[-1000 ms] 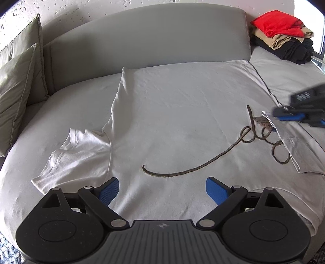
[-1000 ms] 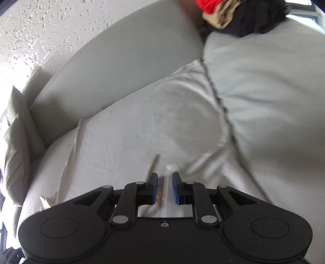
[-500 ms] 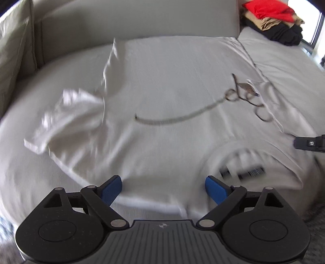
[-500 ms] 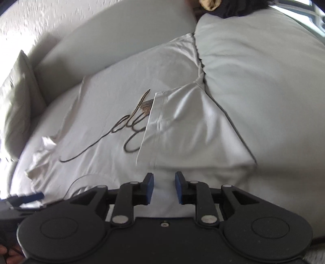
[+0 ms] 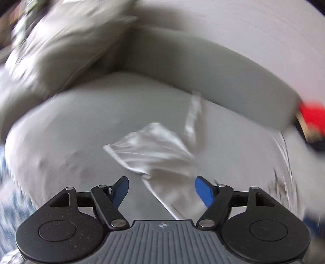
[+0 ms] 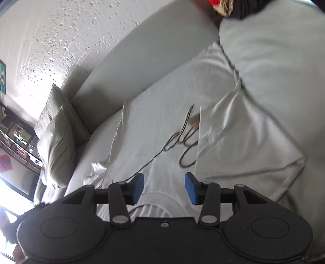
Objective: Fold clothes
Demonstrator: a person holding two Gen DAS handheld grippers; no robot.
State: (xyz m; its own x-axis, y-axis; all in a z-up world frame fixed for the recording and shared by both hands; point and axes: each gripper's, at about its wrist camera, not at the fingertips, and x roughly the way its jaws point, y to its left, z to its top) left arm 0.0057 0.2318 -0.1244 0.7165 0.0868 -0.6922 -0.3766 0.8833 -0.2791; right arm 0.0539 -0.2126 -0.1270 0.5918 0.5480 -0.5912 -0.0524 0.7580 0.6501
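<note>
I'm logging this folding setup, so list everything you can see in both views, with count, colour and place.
T-shirt: one, white with dark script lettering, spread on the sofa, one sleeve folded over the chest.
Sofa: one, light grey, curved backrest behind the shirt.
Cushions: two, grey-green, at the sofa's far end.
Clothes pile: one, red on top, tan and black beneath, on the sofa's other end.
Wall: white, textured, behind the sofa.
Left tool: black with blue pads, closing above the other sleeve, not gripping.
Right tool: black with blue pads, opening, nothing between.

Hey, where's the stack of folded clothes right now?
The stack of folded clothes sits at the top edge of the right wrist view, at the sofa's far end beyond the white shirt.
</note>
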